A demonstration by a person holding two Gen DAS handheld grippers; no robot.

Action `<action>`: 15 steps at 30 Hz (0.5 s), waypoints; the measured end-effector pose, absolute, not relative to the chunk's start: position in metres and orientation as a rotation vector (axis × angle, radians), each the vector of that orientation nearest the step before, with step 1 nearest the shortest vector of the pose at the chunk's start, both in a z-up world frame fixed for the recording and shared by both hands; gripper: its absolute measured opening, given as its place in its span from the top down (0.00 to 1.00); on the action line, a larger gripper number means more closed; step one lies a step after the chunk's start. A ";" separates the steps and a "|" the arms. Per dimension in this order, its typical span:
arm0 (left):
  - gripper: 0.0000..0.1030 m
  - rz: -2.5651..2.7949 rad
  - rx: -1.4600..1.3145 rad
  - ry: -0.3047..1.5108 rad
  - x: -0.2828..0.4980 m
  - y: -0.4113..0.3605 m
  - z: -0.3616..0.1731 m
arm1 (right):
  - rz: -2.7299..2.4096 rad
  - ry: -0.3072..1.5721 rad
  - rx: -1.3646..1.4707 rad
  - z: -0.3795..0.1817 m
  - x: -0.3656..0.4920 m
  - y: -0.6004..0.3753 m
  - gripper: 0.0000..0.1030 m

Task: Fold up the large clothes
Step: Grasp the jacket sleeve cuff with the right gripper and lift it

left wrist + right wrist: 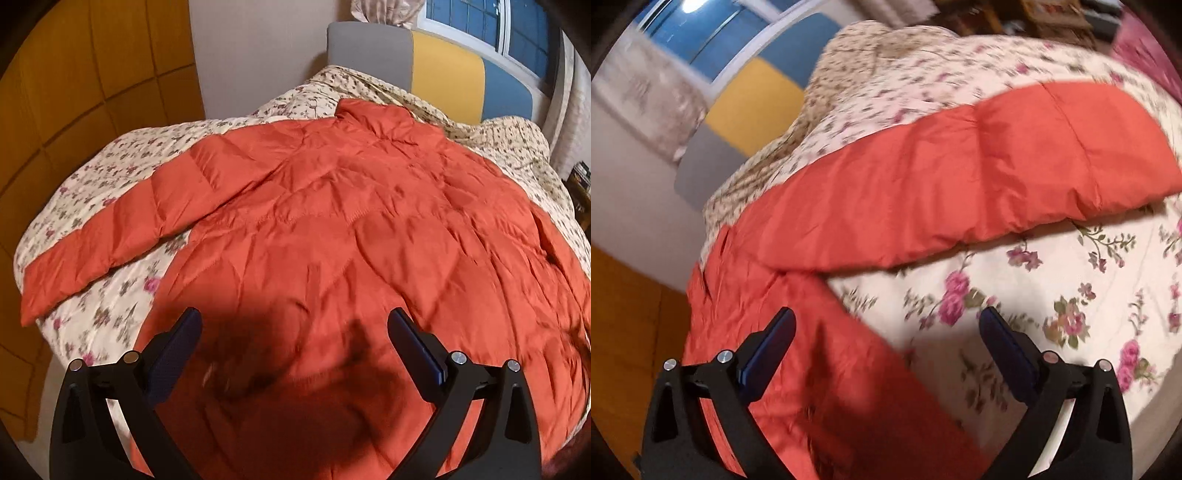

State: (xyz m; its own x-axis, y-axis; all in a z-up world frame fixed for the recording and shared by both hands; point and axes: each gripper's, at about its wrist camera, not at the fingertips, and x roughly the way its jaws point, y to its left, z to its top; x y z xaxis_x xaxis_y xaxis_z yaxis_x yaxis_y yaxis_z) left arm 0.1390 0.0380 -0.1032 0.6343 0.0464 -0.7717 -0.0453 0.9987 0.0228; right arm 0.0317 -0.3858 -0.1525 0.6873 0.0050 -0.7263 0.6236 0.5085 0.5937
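Note:
An orange-red puffer jacket (351, 229) lies spread flat, back up, on a floral bedspread (110, 177). Its collar (373, 114) points to the headboard and its left sleeve (110, 236) stretches out to the left. My left gripper (294, 321) is open and empty above the jacket's lower hem. In the right wrist view the other sleeve (979, 173) lies across the bedspread (1052, 277) and the jacket's body edge (798, 332) runs below. My right gripper (886, 321) is open and empty, over that edge and the bedspread.
A headboard with grey, yellow and blue panels (443, 70) stands at the far end under a window (491, 22). An orange wardrobe (66, 81) stands left of the bed. Cluttered shelves (580, 184) are at the right.

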 end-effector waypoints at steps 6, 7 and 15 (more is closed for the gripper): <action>0.03 0.088 0.039 0.851 0.167 0.042 -0.114 | -0.510 0.690 1.012 -0.158 0.037 -0.407 0.19; 0.03 0.093 0.041 0.848 0.169 0.043 -0.116 | -0.539 0.681 1.030 -0.159 0.035 -0.410 0.25; 0.03 0.158 0.038 0.832 0.189 0.064 -0.134 | -0.688 0.541 1.213 -0.166 0.022 -0.433 0.33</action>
